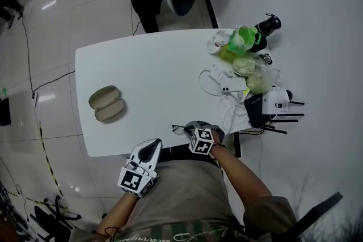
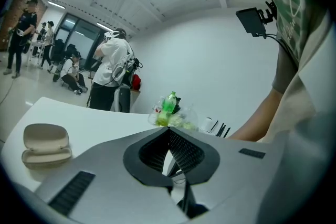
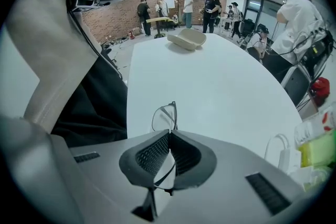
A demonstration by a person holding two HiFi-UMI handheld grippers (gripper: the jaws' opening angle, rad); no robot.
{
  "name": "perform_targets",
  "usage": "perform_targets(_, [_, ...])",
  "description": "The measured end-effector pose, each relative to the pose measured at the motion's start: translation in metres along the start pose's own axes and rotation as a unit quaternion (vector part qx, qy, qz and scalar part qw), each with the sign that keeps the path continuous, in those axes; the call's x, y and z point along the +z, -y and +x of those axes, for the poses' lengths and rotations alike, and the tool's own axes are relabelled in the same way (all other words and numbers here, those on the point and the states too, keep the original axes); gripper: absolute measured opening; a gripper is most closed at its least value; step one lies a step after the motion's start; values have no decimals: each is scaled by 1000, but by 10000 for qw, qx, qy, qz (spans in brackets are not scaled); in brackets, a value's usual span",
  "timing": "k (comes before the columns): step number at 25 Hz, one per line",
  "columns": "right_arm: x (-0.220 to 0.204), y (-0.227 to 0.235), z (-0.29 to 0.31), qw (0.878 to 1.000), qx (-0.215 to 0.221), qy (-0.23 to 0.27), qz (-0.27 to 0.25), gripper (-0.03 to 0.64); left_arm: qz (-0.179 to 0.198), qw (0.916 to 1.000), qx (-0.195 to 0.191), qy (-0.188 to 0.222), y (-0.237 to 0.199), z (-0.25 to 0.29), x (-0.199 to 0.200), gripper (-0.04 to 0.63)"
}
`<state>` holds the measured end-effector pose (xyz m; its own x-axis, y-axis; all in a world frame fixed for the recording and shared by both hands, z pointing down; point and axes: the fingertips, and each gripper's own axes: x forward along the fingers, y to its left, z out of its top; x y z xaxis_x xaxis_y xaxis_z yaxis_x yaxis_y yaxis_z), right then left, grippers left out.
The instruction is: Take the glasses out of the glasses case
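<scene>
Your R gripper (image 3: 169,135) had its jaws pinched on the glasses (image 3: 164,116), well apart from the open case (image 1: 106,103). L gripper (image 2: 169,132) jaws were together, empty. Removal looked done; next, set the glasses on the worktop (image 1: 159,73) gently.

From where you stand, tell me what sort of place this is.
Probably a shared lab or workshop: white table, brick back wall with people standing by it, cables trailing over glossy floor.

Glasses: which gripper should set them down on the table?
Right, most likely. The right gripper is shut on the glasses above the near edge of the table; the left gripper is shut on nothing, back by the person's body.
</scene>
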<state>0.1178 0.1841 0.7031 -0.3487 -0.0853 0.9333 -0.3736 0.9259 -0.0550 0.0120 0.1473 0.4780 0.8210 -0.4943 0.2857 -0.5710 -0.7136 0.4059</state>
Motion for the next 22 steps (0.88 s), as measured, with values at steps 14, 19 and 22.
perform_targets(14, [-26,-9,-2,9989,141,-25,-452,18,119,9979,604,193,8,7,3,7])
perform_targets(19, [-34,-17,-1,9984,226,117,-505,18,39,9964,835,138,22,16,-1,8])
perform_targets(22, [-34,-17,-3,9980,253,213,-533,18,69,9955,928,183,29,21,-6,8])
